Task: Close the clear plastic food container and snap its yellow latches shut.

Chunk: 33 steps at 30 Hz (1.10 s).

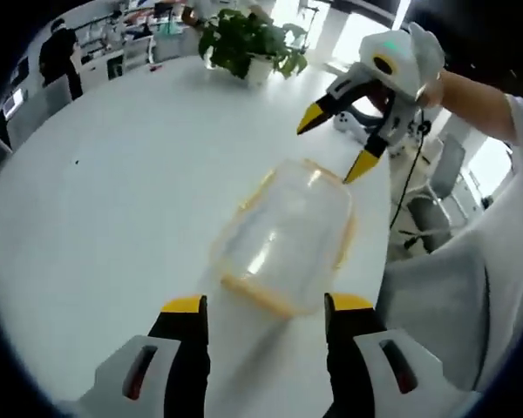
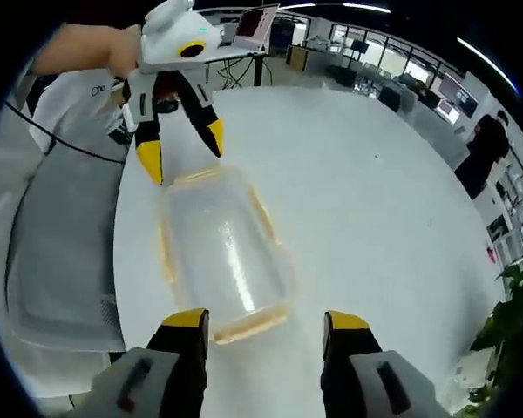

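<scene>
**Clear container between two spread grippers**

On the white round table (image 1: 113, 200), a clear plastic food container (image 1: 283, 239) with yellow latches along its edges lies just ahead of the left gripper (image 1: 266, 305), between the two grippers. Seen from the left gripper view, that gripper's black jaws with yellow tips stand wide apart, holding nothing, the container's near edge lying just beyond the tips. At the far left of this view a person in dark clothes (image 1: 59, 52) stands by office desks, and a potted green plant (image 1: 248, 39) sits on the far side of the table. To the right, the right gripper (image 1: 336, 144), white with yellow-tipped jaws, hangs over the container's far end, jaws spread, gripped by a person's hand. A white sleeve and shirt fill the right edge.

From the right gripper view, the left gripper (image 2: 183, 148) hovers at the upper left above the container's far end, jaws apart, with the person's white shirt (image 2: 61, 218) beside it. The container (image 2: 222, 252) lies at the centre, its lid seeming to rest on top; whether the latches are snapped cannot be told. The right gripper (image 2: 266, 322) stands at the bottom with its jaws wide and empty. Table (image 2: 383, 200) stretches to the right, with plant leaves (image 2: 510, 322) at the right edge.
</scene>
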Each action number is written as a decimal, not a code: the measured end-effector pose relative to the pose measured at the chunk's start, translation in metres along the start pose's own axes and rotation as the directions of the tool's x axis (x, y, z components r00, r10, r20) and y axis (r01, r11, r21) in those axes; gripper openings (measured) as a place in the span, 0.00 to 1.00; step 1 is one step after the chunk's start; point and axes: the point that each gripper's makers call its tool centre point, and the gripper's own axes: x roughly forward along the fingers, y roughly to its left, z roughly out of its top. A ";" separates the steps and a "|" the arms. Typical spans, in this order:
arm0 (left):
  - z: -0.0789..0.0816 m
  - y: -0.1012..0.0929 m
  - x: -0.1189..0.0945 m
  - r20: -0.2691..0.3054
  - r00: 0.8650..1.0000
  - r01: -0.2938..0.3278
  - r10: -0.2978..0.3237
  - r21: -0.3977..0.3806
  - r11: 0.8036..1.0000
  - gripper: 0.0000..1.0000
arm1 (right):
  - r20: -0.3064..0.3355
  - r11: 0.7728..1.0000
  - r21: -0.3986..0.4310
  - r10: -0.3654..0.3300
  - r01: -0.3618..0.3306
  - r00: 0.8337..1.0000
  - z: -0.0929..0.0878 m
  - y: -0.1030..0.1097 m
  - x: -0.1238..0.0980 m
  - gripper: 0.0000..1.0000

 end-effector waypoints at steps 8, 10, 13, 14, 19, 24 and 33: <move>0.005 0.011 -0.003 0.056 0.997 -0.043 0.051 -0.135 0.990 0.44 | 0.014 0.980 0.197 -0.002 -0.001 1.000 -0.002 -0.004 0.003 0.49; 0.007 0.015 -0.004 0.065 0.995 -0.062 0.071 -0.139 0.988 0.43 | 0.002 0.984 0.176 -0.019 0.018 1.000 -0.004 -0.006 0.003 0.49; 0.006 0.017 -0.003 0.071 0.994 -0.062 0.077 -0.194 0.979 0.44 | -0.002 0.975 0.221 -0.011 0.012 1.000 -0.006 -0.004 0.004 0.47; 0.006 0.016 -0.002 0.073 0.995 -0.053 0.070 -0.215 0.975 0.44 | 0.011 0.968 0.249 -0.008 0.005 1.000 -0.005 -0.004 0.004 0.46; 0.002 0.015 0.003 0.068 0.994 -0.067 0.084 -0.226 0.972 0.44 | 0.030 0.952 0.305 0.011 -0.020 0.999 -0.003 0.000 0.006 0.44; -0.002 0.014 0.007 0.059 0.995 -0.068 0.084 -0.236 0.969 0.45 | 0.033 0.932 0.361 0.026 -0.036 0.999 -0.003 0.008 0.010 0.44; -0.005 0.003 0.017 0.065 0.997 -0.015 0.039 -0.338 0.941 0.48 | 0.041 0.898 0.433 0.064 -0.075 0.997 -0.010 0.018 0.016 0.43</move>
